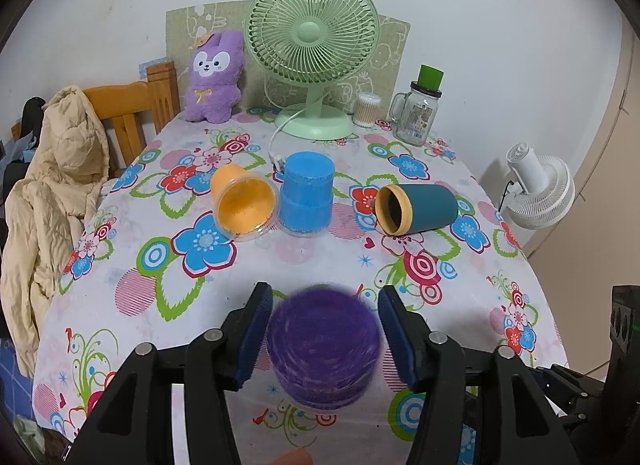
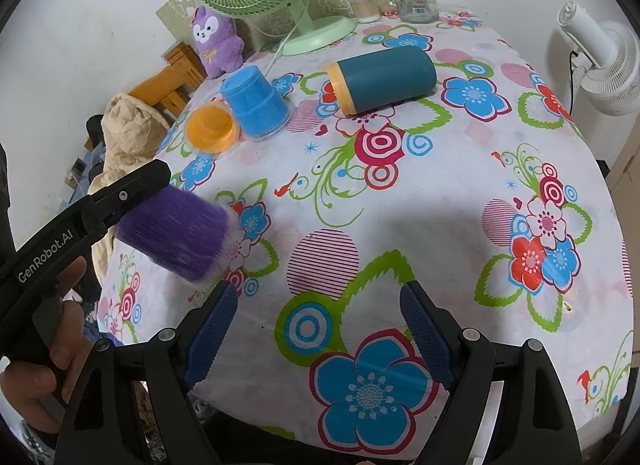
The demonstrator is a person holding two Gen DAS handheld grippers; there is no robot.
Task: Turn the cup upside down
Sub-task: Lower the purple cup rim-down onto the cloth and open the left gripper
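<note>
Cups beyond: orange cup (image 1: 243,201), blue cup (image 1: 307,193), teal cup (image 1: 416,208); fan (image 1: 312,49) behind.

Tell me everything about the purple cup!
The purple cup looks like fuzzy-textured plastic with a clear rim, and it is motion-blurred. It sits between the blue pads of the left tool, with a sliver of gap showing at each pad, so a firm grip cannot be confirmed. In the right wrist view the purple cup lies tilted on its side, seemingly just above the flowered tablecloth.
</note>
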